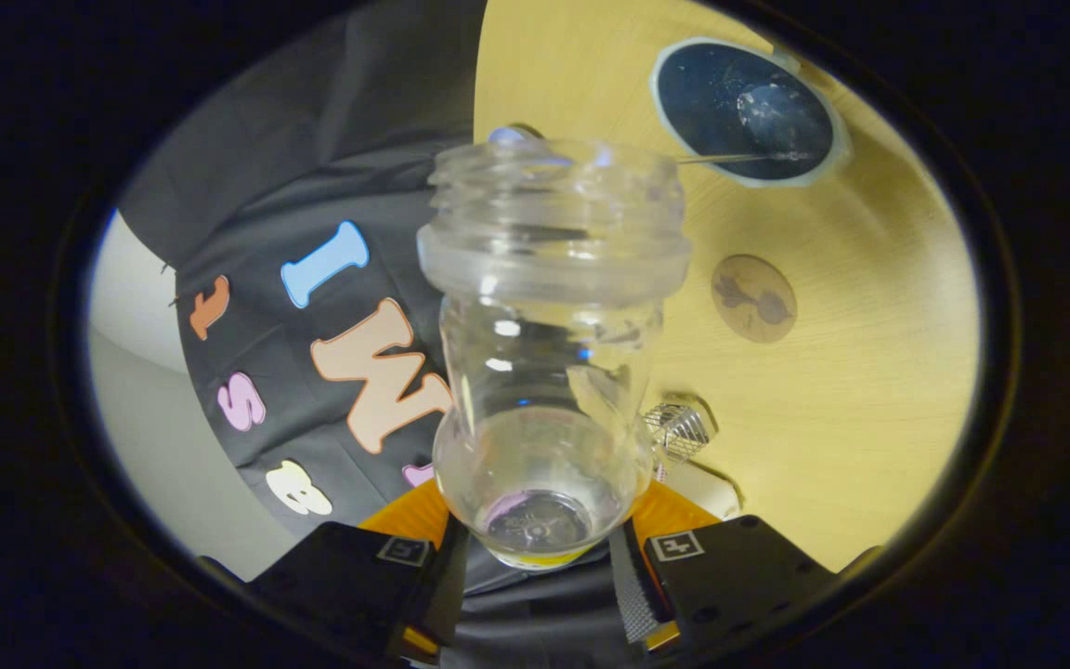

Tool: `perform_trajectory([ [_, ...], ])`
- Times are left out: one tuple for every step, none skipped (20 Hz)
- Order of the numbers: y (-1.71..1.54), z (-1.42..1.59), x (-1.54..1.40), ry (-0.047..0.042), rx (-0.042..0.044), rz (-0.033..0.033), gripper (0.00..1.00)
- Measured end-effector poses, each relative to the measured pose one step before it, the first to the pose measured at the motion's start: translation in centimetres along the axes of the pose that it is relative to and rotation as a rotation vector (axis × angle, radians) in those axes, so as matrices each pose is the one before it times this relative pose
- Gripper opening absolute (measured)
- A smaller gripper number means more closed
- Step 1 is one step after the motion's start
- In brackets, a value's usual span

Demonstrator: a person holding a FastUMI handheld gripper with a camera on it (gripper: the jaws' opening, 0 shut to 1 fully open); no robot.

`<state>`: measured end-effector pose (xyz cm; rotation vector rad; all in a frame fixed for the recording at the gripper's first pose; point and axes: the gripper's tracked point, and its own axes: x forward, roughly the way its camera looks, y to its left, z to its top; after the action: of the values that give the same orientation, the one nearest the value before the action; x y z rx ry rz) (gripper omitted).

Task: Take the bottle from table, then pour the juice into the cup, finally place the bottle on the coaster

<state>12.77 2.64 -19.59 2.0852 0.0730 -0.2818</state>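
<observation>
The gripper is clamped on the clear bottle; beyond it on the counter lie a round coaster and a dark cup.

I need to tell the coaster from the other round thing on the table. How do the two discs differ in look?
The dark disc has a pale rim and whitish smudges; the tan disc is close to the table's colour with a faint dark figure on it. The dark disc looks larger than the tan disc and lies farther beyond the bottle held between the gripper's fingers. Both lie flat on the table.
</observation>
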Motion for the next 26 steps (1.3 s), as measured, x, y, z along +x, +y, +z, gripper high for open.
perform_trajectory([
  [0.134,0.013,0.115,0.00229,0.00512,-0.00082,0.7],
  [-0.049,0.023,0.041,0.00201,0.00557,-0.00303,0.7],
  [0.054,0.027,-0.03,0.00125,0.0042,-0.00201,0.7],
  [0.003,0.014,0.013,0.00166,0.00544,-0.0016,0.7],
  [0.141,-0.143,-0.064,0.00184,0.00693,-0.00022,0.7],
  [0.173,0.055,-0.078,-0.0013,0.00678,0.00101,0.7],
  [0.187,0.091,-0.07,-0.00165,0.00629,-0.00079,0.7],
  [0.091,0.071,-0.001,-0.0019,0.00529,0.00075,0.7],
  [0.193,0.02,0.008,0.00024,0.00546,0.00153,0.7],
  [-0.003,0.044,0.012,-0.00038,0.00468,-0.00205,0.7],
  [-0.097,0.026,-0.05,-0.00008,0.0042,-0.00241,0.7],
  [-0.001,0.032,-0.093,0.00131,0.00372,-0.00066,0.7],
  [-0.008,0.019,-0.119,-0.0006,0.0036,-0.00028,0.7],
  [-0.06,0.075,-0.023,-0.00165,0.00467,0.00062,0.7],
  [0.176,0.104,-0.154,-0.00651,0.00305,0.00343,0.7],
  [0.044,0.107,-0.078,-0.00363,0.00123,0.0002,0.7],
  [0.099,0.261,-0.028,-0.00331,0.00386,0.00029,0.7],
  [0.029,0.06,-0.055,0.00024,0.00458,0.00284,0.7],
  [0.095,-0.119,0.061,0.00068,0.00231,0.00126,0.7],
  [-0.079,0.037,0.014,-0.00005,0.00173,0.00087,0.7],
  [-0.045,0.146,-0.021,-0.00111,0.00318,0.00015,0.7],
  [-0.032,-0.026,-0.11,-0.00246,0.00332,0.00131,0.7],
  [0.142,-0.026,0.004,-0.0016,0.00448,0.00431,0.7],
  [0.122,0.02,0.13,-0.00242,0.00569,0.00472,0.7],
  [0.132,0.117,-0.016,-0.00238,0.00437,0.00336,0.7],
  [-0.013,0.196,0.058,-0.00209,0.00147,0.00048,0.7],
])
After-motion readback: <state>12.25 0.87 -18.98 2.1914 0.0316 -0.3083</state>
